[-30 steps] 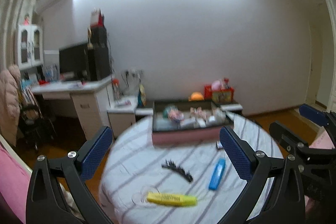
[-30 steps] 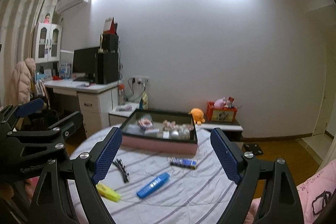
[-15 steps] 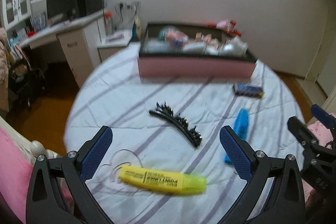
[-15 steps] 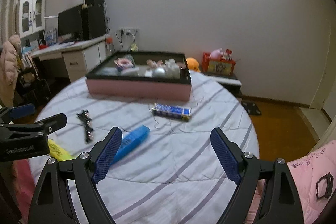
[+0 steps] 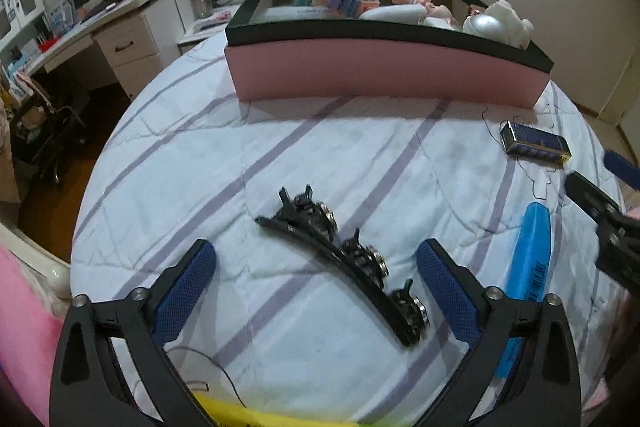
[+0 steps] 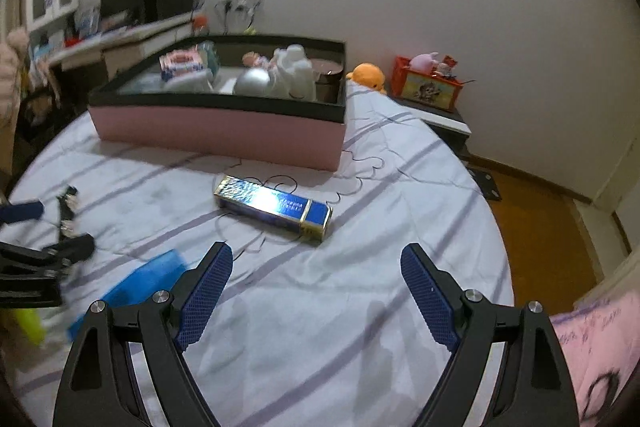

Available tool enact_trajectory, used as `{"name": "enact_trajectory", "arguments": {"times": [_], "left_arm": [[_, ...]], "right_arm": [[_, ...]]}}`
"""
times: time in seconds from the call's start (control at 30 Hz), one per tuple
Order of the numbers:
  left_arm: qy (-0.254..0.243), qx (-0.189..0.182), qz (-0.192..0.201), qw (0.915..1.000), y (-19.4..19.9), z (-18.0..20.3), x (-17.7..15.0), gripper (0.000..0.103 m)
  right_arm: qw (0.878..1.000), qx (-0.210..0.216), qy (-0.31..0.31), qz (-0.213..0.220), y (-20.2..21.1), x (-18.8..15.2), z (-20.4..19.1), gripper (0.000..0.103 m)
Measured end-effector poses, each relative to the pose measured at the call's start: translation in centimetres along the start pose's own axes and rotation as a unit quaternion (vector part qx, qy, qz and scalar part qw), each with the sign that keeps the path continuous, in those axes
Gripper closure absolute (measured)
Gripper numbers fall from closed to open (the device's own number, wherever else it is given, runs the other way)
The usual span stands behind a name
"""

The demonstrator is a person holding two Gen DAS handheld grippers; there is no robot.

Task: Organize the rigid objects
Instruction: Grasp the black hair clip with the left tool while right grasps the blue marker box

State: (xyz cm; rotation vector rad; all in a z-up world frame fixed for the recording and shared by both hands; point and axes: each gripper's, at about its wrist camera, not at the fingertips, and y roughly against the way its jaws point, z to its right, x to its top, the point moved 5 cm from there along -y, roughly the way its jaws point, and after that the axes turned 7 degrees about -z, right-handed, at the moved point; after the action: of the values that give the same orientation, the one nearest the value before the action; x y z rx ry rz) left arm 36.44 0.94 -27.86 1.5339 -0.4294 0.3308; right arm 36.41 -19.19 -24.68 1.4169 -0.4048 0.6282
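Both grippers have dropped down toward the bed since a second ago. Back then they looked at the wall; now they look at the striped cover.

The left gripper (image 5: 316, 291) has its jaws wide, and they are starting to close a little. The black hair clip (image 5: 344, 263) lies between them in the lower middle of the left view, but the pads do not touch it yet. The clip is long and thin. It slants from the middle of the frame down to the lower right, so it sits crosswise to the jaws, which should suit a pinch across its thin body.

The right gripper (image 6: 316, 291) is wide open and holds nothing. The shiny blue box (image 6: 274, 207) lies just above it, in the middle of the right view, slanting down to the right.

The pink tray (image 5: 384, 75) sits at the top, well apart from both.
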Motion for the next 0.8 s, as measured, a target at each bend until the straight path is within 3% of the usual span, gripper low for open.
{"name": "enact_trajectory", "arguments": {"times": [0.13,0.23,0.4,0.5,0.57,0.67,0.8], "left_arm": [[-0.028,-0.009,0.015,0.9995,0.6,0.1,-0.2,0.027],[-0.049,-0.020,0.019,0.9984,1.0,0.5,-0.3,0.039],[-0.053,-0.028,0.020,0.9980,1.1,0.4,-0.3,0.052],[-0.049,-0.036,0.022,0.9979,1.1,0.1,-0.5,0.052],[-0.046,-0.039,0.022,0.9979,1.2,0.0,-0.7,0.052],[-0.042,-0.042,0.021,0.9980,1.2,-0.3,-0.7,0.050],[-0.040,-0.045,0.026,0.9979,1.2,-0.5,-0.8,0.053]], "right_arm": [[0.999,0.023,0.034,-0.021,-2.3,1.2,-0.4,0.016],[0.997,0.017,0.068,-0.030,-3.4,1.8,-0.8,0.016],[0.993,0.036,0.112,-0.031,-4.6,2.8,-1.4,0.016],[0.990,0.066,0.116,-0.036,-4.7,2.7,-1.7,0.017],[0.989,0.077,0.119,-0.035,-4.4,2.5,-2.1,0.041],[0.989,0.083,0.119,-0.038,-3.7,2.0,-3.1,0.067],[0.989,0.086,0.110,-0.045,-3.1,1.5,-4.3,0.078]]}}
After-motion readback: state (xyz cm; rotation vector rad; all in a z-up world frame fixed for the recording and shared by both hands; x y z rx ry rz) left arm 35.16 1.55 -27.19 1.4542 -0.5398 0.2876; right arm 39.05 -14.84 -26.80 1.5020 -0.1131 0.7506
